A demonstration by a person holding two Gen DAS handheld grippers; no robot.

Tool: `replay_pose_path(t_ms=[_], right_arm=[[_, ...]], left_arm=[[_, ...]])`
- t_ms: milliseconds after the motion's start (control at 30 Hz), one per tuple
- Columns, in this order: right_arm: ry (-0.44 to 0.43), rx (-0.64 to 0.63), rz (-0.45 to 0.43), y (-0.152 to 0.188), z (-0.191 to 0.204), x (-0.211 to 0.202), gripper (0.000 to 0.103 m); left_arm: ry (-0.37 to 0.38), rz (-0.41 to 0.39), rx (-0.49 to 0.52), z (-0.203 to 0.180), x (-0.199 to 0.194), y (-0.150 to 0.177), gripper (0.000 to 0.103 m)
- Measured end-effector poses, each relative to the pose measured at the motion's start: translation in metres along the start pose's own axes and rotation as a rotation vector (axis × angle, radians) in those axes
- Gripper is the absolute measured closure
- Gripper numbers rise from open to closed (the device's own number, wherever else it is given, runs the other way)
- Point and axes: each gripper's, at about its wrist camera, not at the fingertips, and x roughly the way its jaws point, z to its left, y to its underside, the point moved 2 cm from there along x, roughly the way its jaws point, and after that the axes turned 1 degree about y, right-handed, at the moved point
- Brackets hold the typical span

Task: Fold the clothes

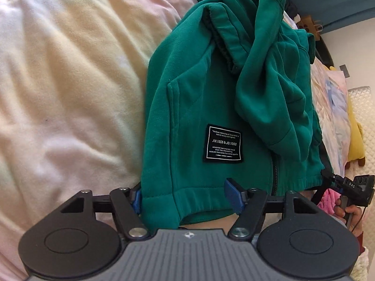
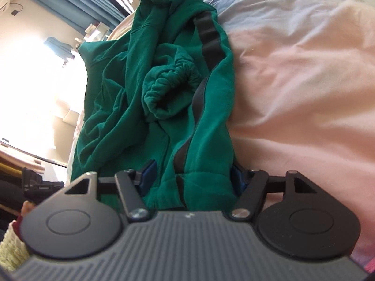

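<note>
Now each hand-held gripper [image 1: 185, 196] straddles the green jacket's [image 1: 199, 107] hem.

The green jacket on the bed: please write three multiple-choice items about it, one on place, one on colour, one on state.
1. Where do the left gripper's fingers stand?
A. at the hem
B. at the hood
C. off the jacket
2. What colour is the sewn patch?
A. red
B. black
C. yellow
3. How does the green jacket lie?
A. spread flat
B. on a hanger
C. with a sleeve bunched over the body

Key: 1 A, blue pads flank the ribbed hem. 2 B, black with white print. 3 C, the gathered cuff rests on top.
</note>
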Motion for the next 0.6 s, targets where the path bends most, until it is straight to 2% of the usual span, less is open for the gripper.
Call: replay_pose_path(t_ms=[33, 67, 100, 133, 167, 300, 400, 467, 600], right_arm=[[0.011, -0.019, 0.014, 0.0, 0.003, 0.002, 0.057], [0.03, -0.038, 0.025, 0.001, 0.007, 0.005, 0.08], [0.051, -0.064, 0.03, 0.001, 0.012, 0.005, 0.084], [0.057, -0.081, 0.019, -0.001, 0.017, 0.002, 0.086], [0.061, -0.096, 0.005, -0.002, 0.023, -0.002, 0.088], [-0.002, -0.094, -0.117, -0.014, 0.045, -0.044, 0.089], [-0.031, -0.114, -0.193, -0.019, 0.067, -0.075, 0.089], [-0.041, -0.128, -0.226, -0.016, 0.077, -0.091, 0.089], [-0.059, -0.107, -0.241, -0.004, 0.077, -0.109, 0.089]], left_arm=[[-0.016, 0.0, 0.013, -0.001, 0.003, -0.001, 0.046], [-0.031, -0.001, 0.026, -0.003, 0.005, -0.001, 0.054], [-0.062, -0.015, 0.037, -0.004, 0.003, -0.002, 0.077], [-0.059, -0.039, 0.045, -0.006, -0.004, -0.002, 0.093], [-0.056, -0.064, 0.053, -0.008, -0.011, -0.001, 0.093], [0.108, -0.297, 0.047, -0.025, -0.079, 0.0, 0.095], [0.217, -0.427, 0.006, -0.034, -0.127, 0.005, 0.096], [0.267, -0.482, -0.014, -0.035, -0.147, 0.015, 0.096], [0.34, -0.496, -0.074, -0.017, -0.166, 0.042, 0.096]])
